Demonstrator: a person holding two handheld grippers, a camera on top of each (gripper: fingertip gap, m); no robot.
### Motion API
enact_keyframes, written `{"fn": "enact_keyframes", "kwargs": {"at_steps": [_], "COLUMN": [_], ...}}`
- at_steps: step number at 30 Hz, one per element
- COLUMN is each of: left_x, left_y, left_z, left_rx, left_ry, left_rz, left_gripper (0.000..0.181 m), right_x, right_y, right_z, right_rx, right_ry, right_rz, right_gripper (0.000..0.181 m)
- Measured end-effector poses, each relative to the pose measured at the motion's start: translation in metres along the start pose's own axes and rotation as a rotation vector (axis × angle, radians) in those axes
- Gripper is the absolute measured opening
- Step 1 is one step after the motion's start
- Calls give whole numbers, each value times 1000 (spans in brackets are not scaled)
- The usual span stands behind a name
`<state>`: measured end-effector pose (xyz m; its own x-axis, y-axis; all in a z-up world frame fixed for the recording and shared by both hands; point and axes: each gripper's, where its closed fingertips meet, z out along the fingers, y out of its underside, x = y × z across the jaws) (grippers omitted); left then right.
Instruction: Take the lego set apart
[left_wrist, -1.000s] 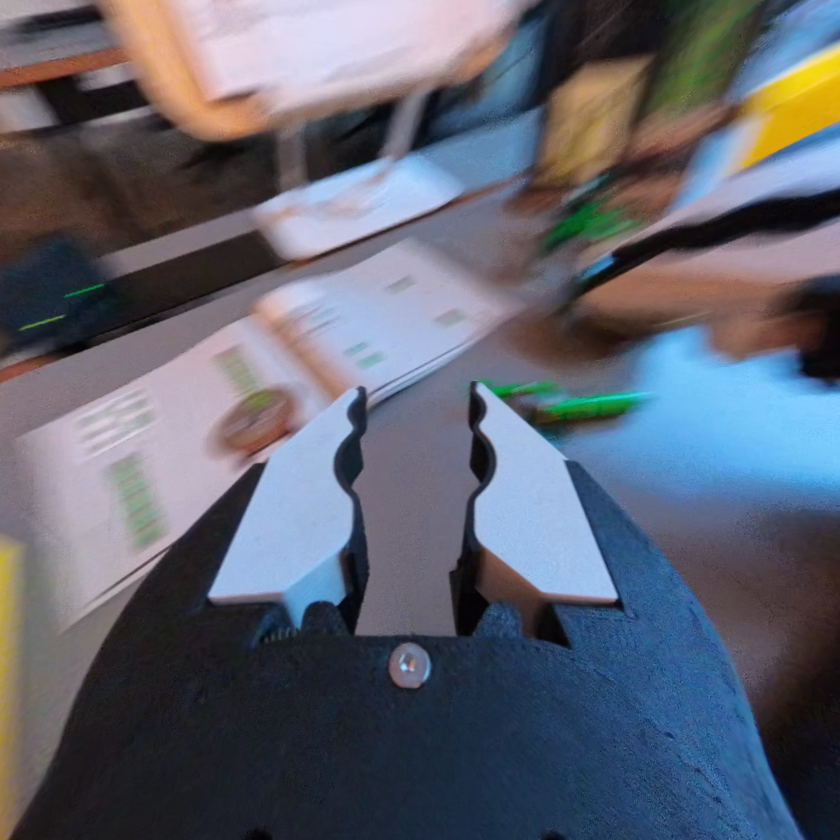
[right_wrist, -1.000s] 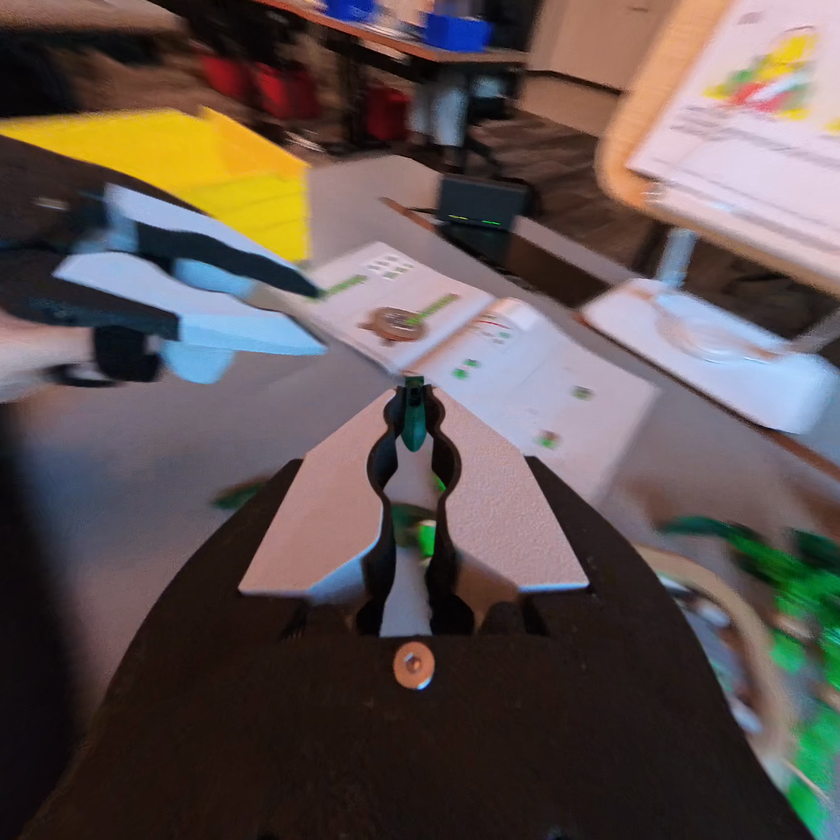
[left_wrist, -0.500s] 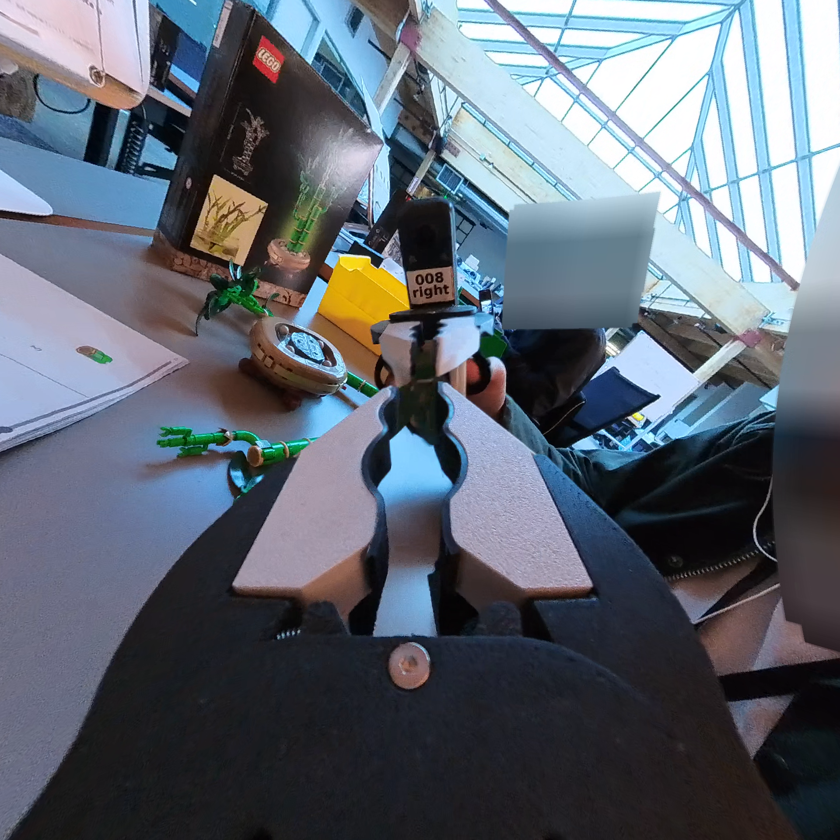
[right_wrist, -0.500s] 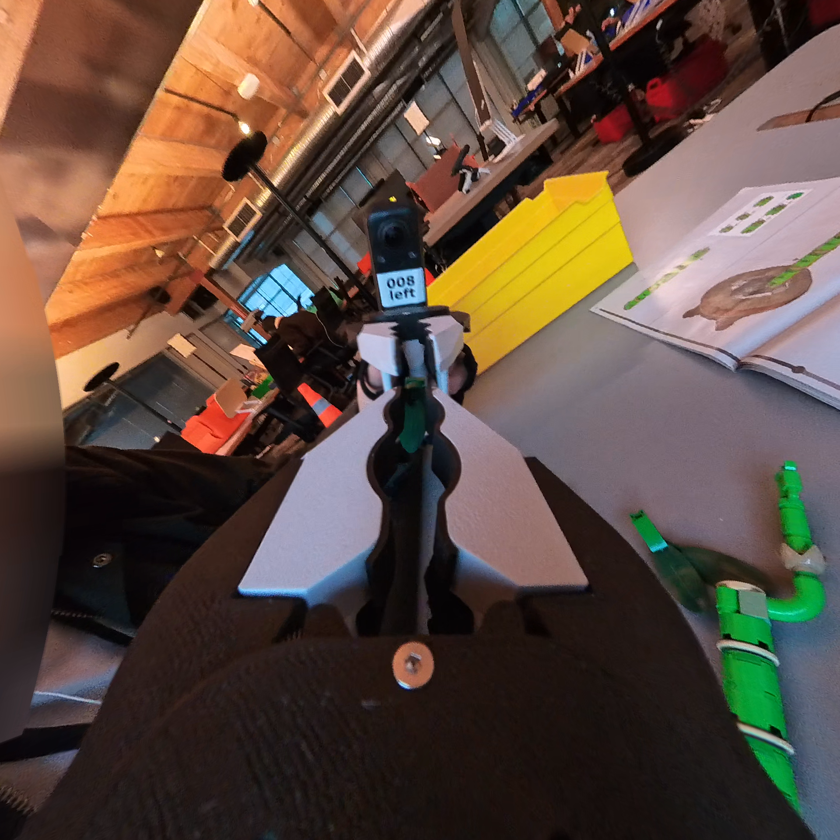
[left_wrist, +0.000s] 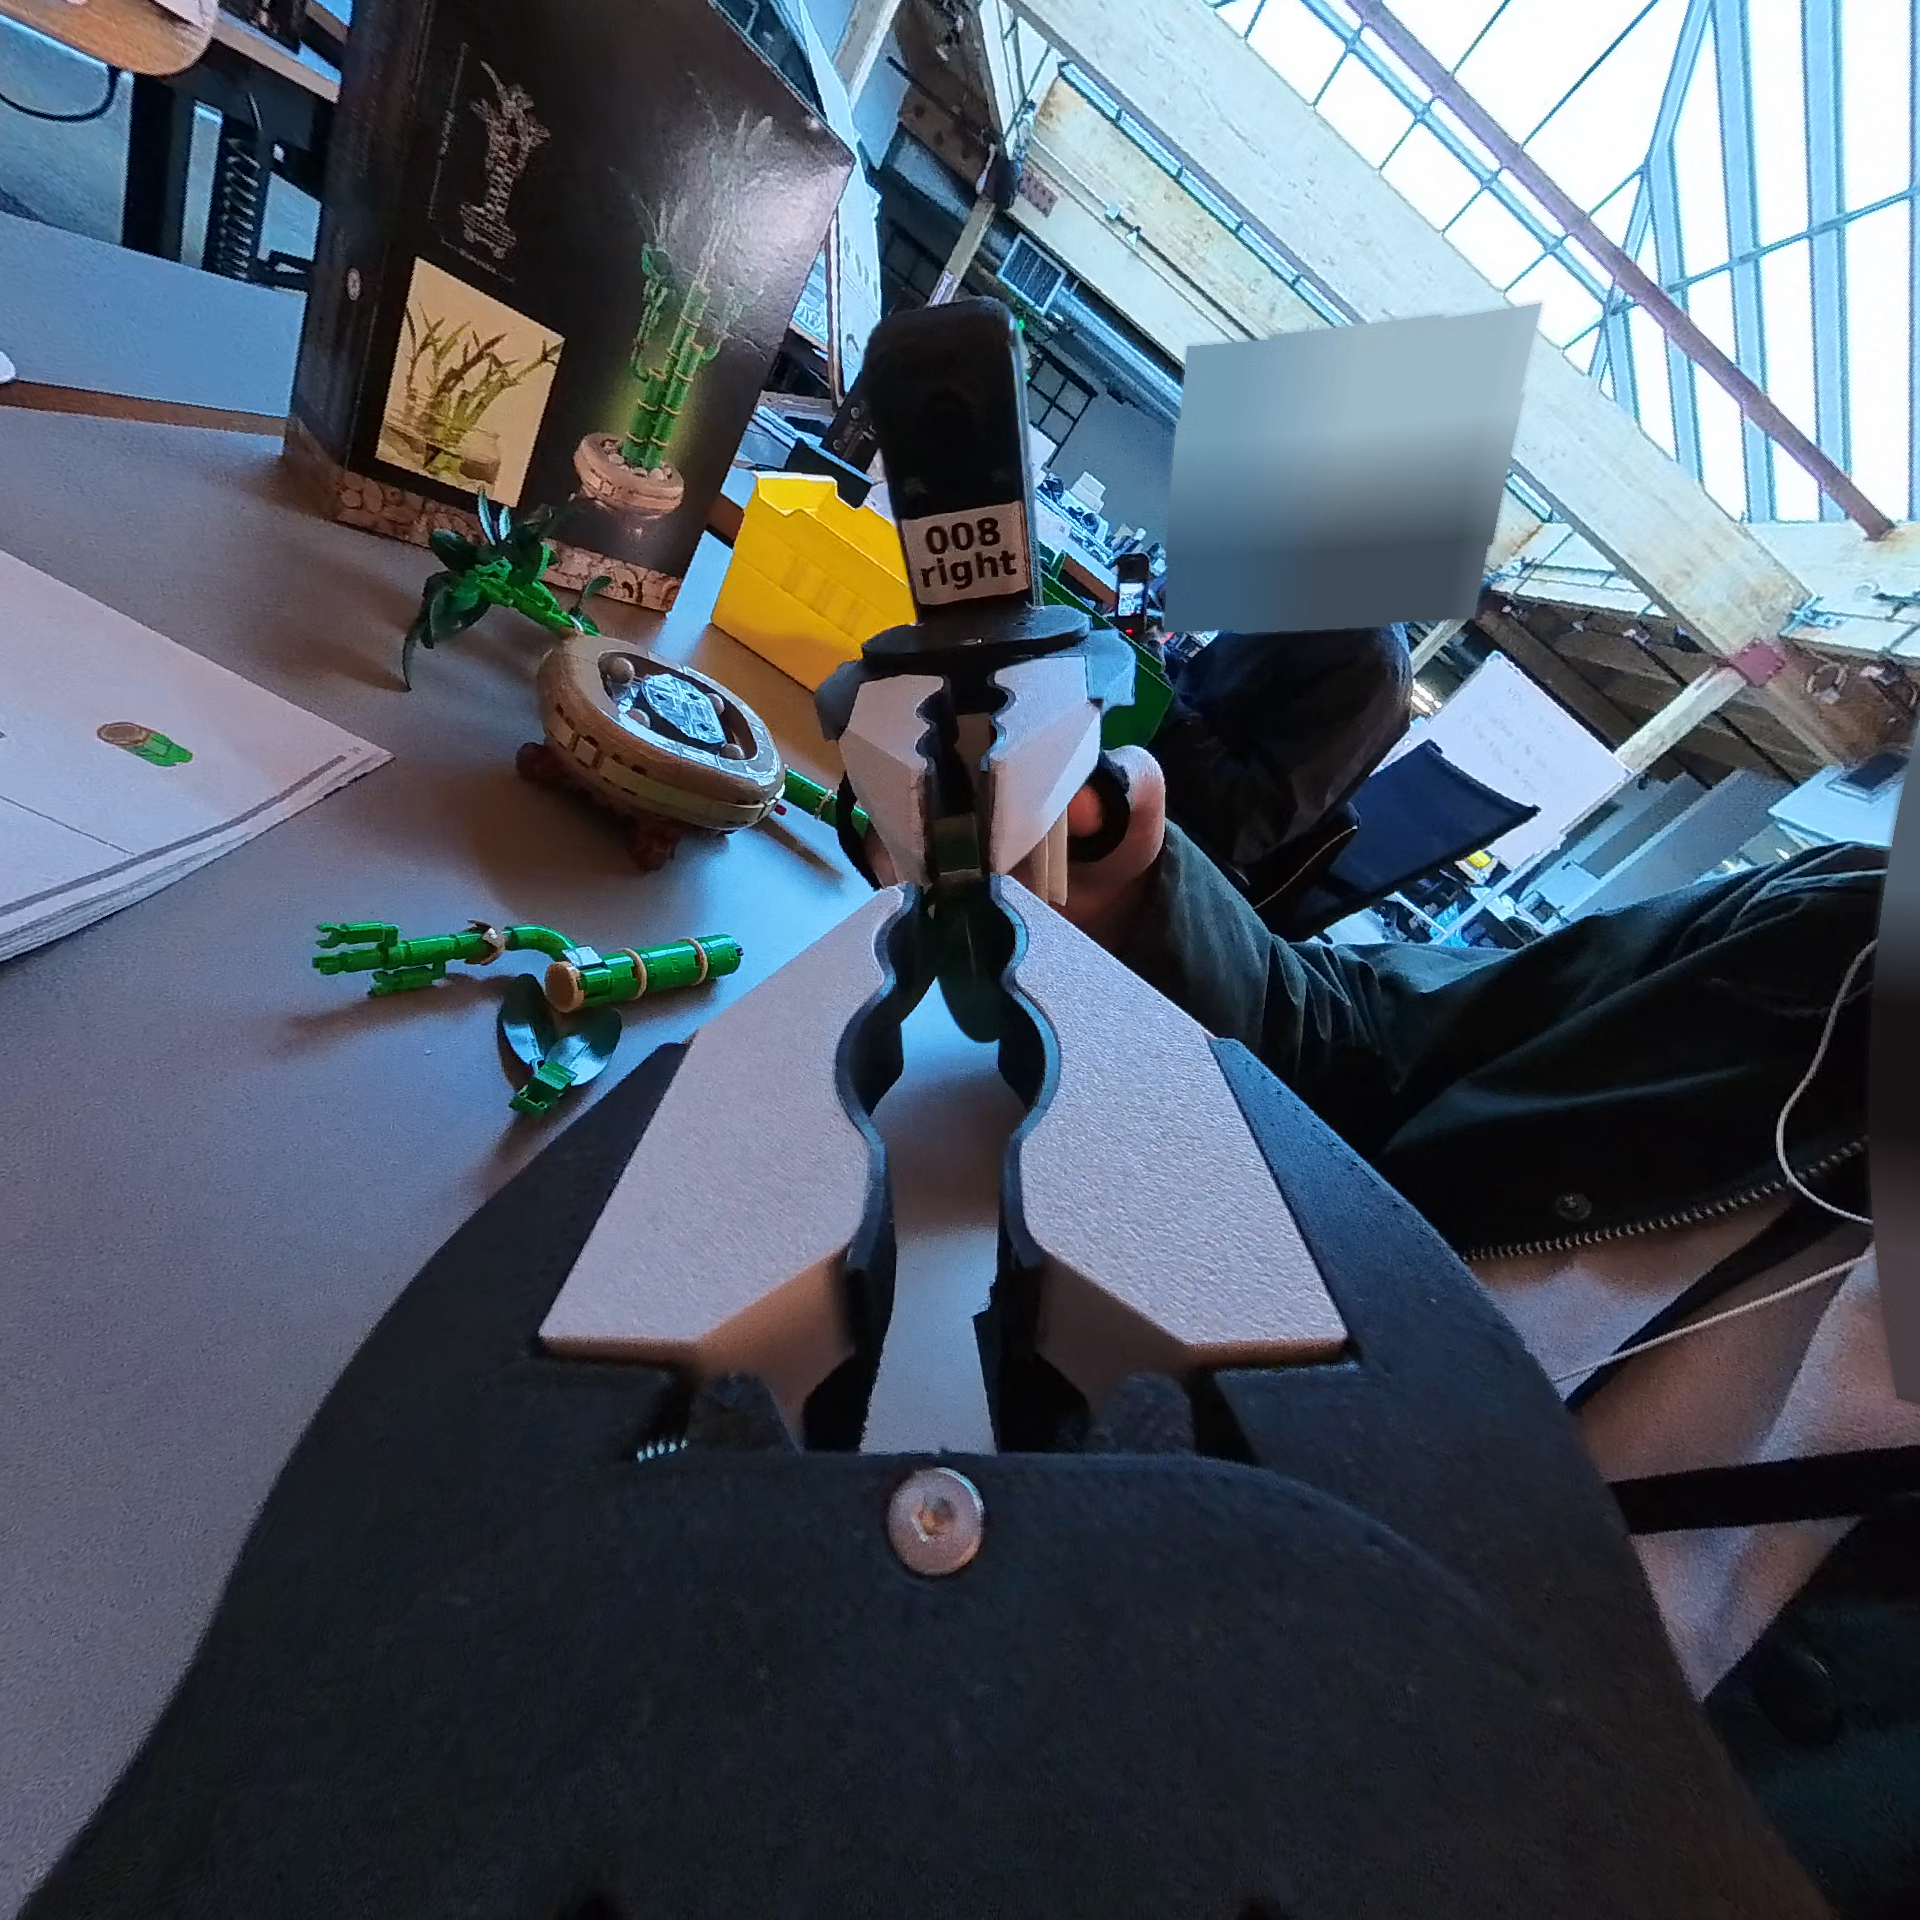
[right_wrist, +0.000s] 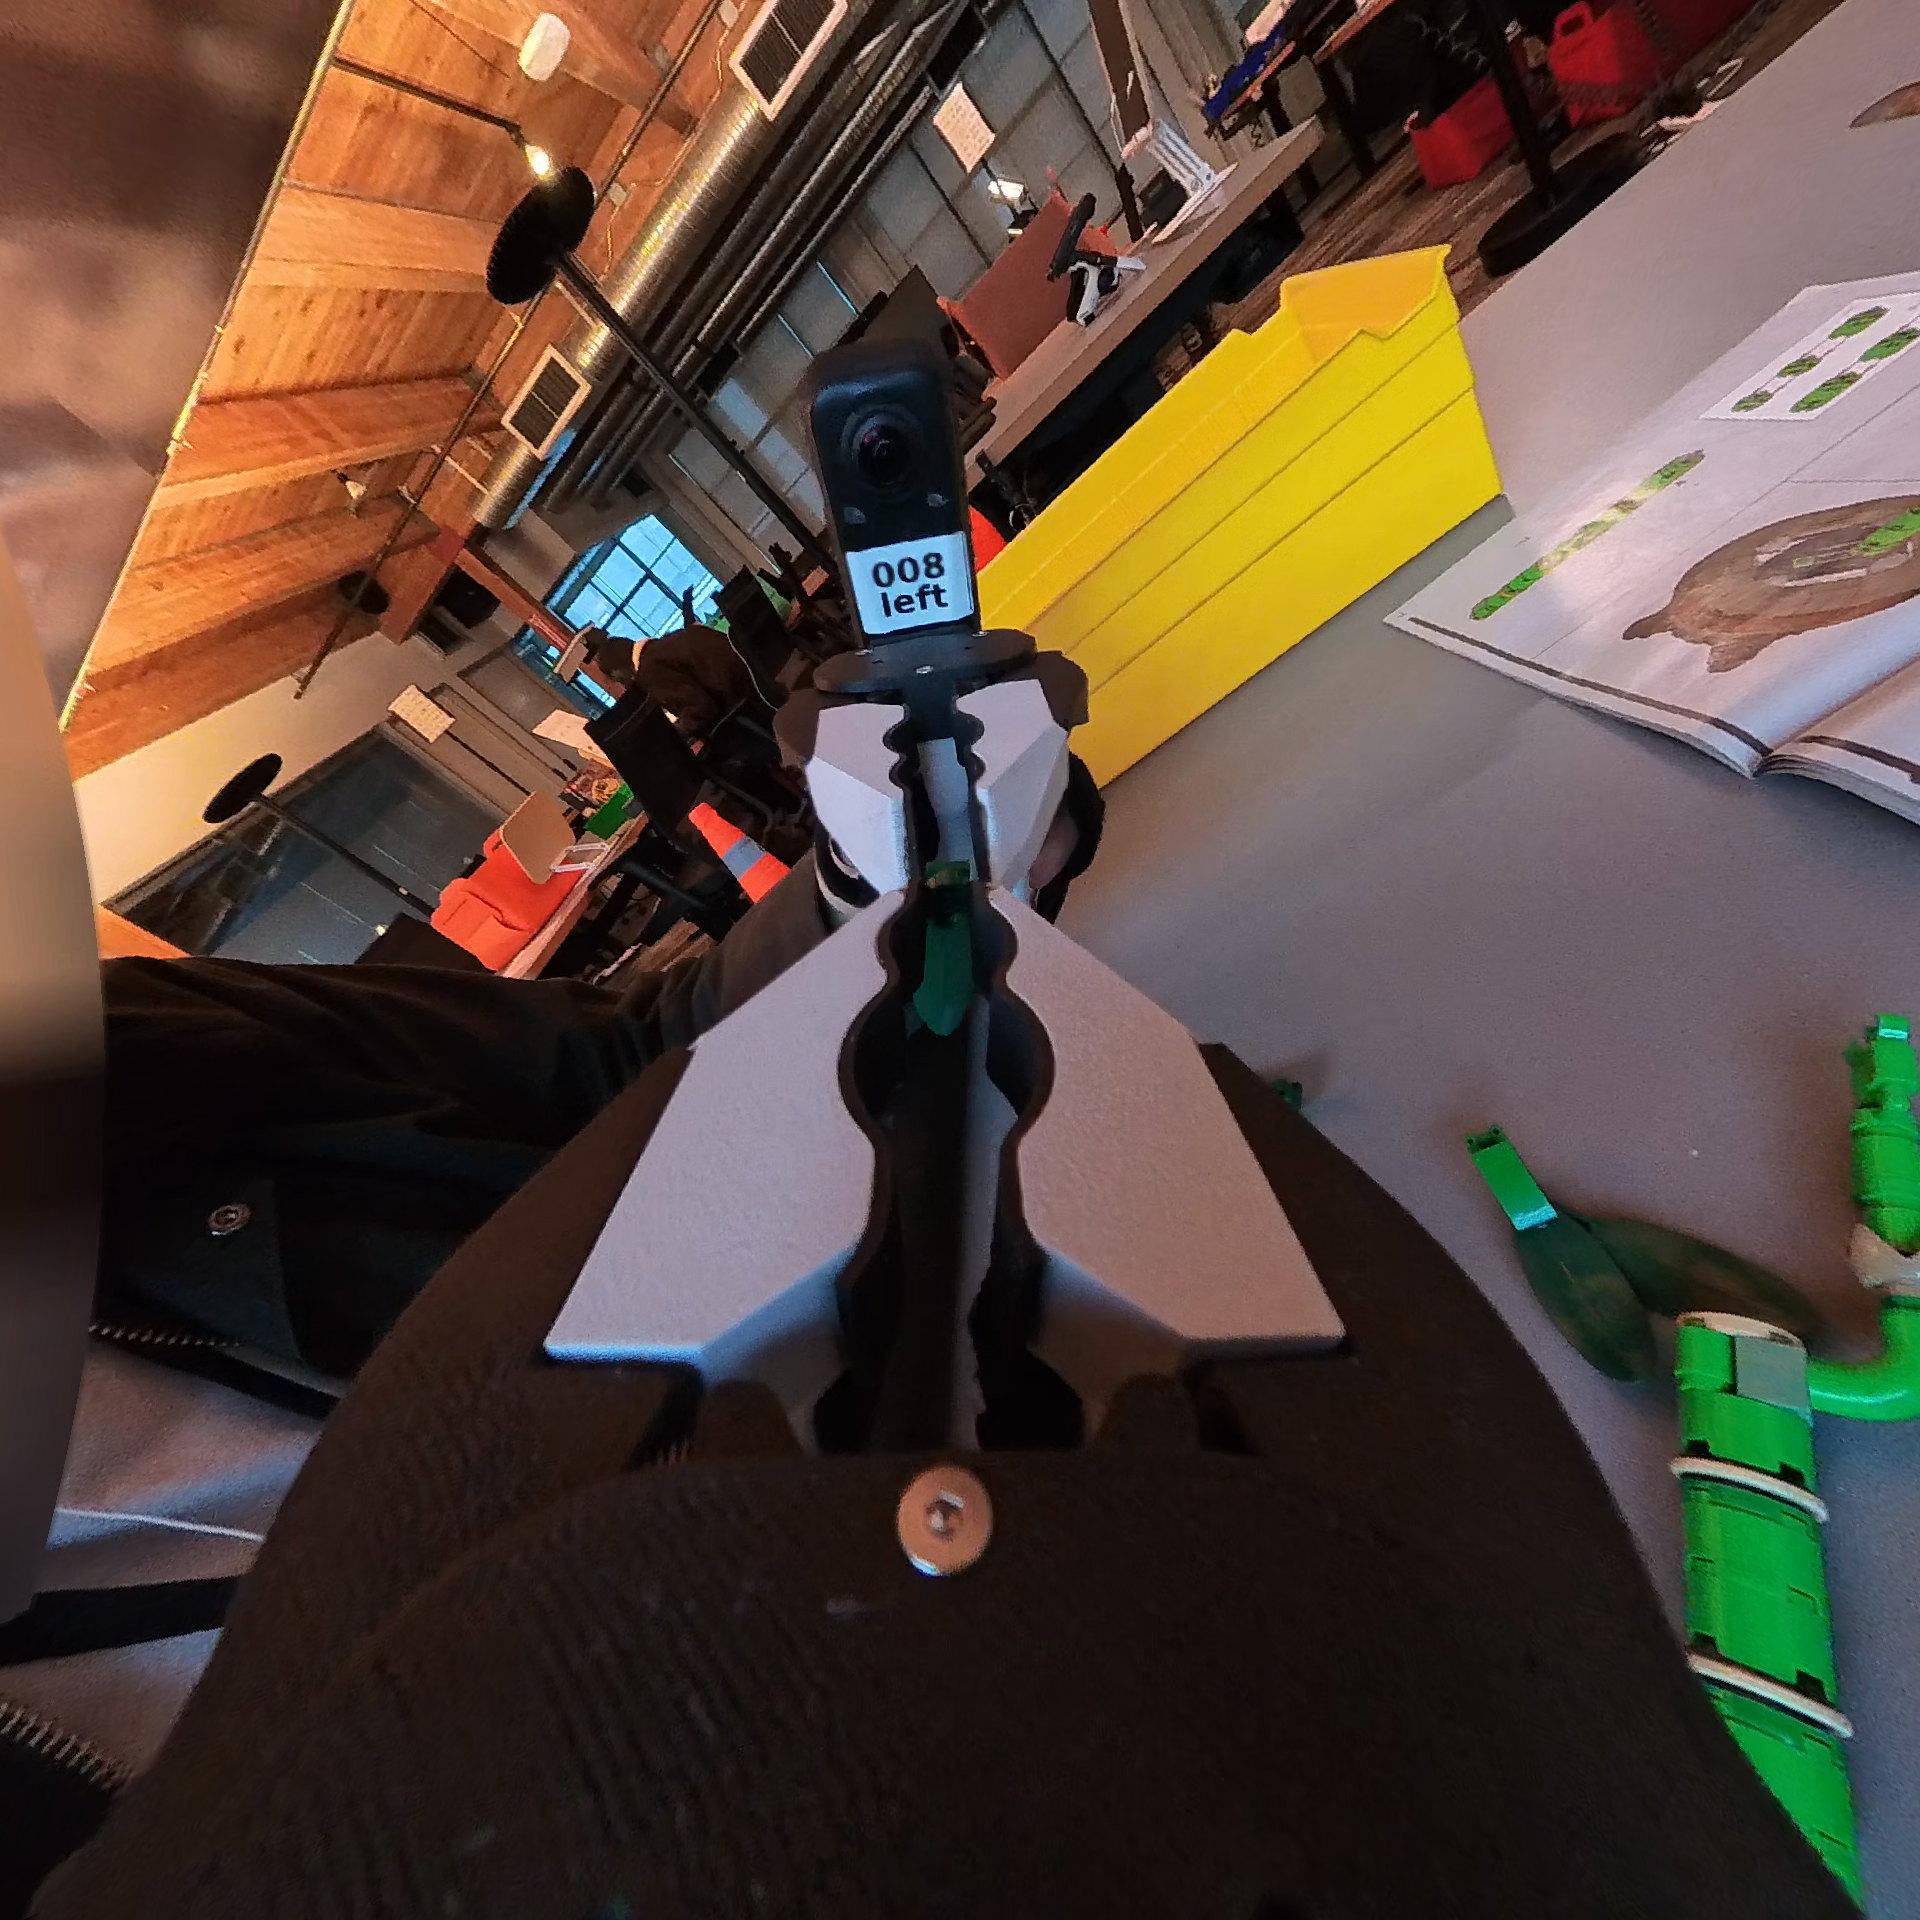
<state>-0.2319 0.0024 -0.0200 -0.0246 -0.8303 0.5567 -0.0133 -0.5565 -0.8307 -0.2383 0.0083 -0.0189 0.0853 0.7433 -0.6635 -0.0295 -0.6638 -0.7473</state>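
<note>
My left gripper (left_wrist: 951, 902) and right gripper (right_wrist: 943, 902) face each other tip to tip above the grey table's near edge. Between them is a small green leaf piece (left_wrist: 968, 971); both pairs of jaws are shut on it, one at each end. It also shows in the right wrist view (right_wrist: 943, 977). The right gripper (left_wrist: 961, 821) sits just beyond my left tips, and the left gripper (right_wrist: 935, 831) just beyond my right tips. A green bamboo stalk (left_wrist: 540, 951) (right_wrist: 1756, 1507) and loose dark leaves (left_wrist: 561, 1039) (right_wrist: 1579, 1278) lie on the table.
A tan pot base (left_wrist: 655, 738) and a leafy sprig (left_wrist: 488, 582) lie by the set's dark box (left_wrist: 561, 270). A yellow bin (left_wrist: 821, 582) (right_wrist: 1247, 520) and an open instruction booklet (left_wrist: 125, 769) (right_wrist: 1714, 623) stand around them. A person in a dark jacket (left_wrist: 1558, 1039) sits at the near edge. Only a small space, under 4 cm, lies between the two pairs of fingers. From either gripper's tips it is about 15 cm to the green bamboo stalk (right_wrist: 1756, 1507).
Both grippers have swung round to face each other. The left gripper, open and empty a second ago, has closed on the leaf piece held by the right gripper, and the two have drawn closer.
</note>
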Motion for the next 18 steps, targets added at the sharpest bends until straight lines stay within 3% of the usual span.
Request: {"fn": "enact_keyframes", "kwargs": {"at_steps": [11, 18], "left_x": [-2, -3], "left_y": [5, 4], "left_z": [-1, 1], "left_rx": [-51, -15], "left_ry": [-35, -4], "left_rz": [40, -42], "left_gripper": [5, 5], "right_x": [3, 4], "right_y": [7, 8], "right_z": [5, 1], "right_rx": [-39, -51], "right_ry": [20, 11], "right_rz": [-39, -37], "right_gripper": [6, 7]}}
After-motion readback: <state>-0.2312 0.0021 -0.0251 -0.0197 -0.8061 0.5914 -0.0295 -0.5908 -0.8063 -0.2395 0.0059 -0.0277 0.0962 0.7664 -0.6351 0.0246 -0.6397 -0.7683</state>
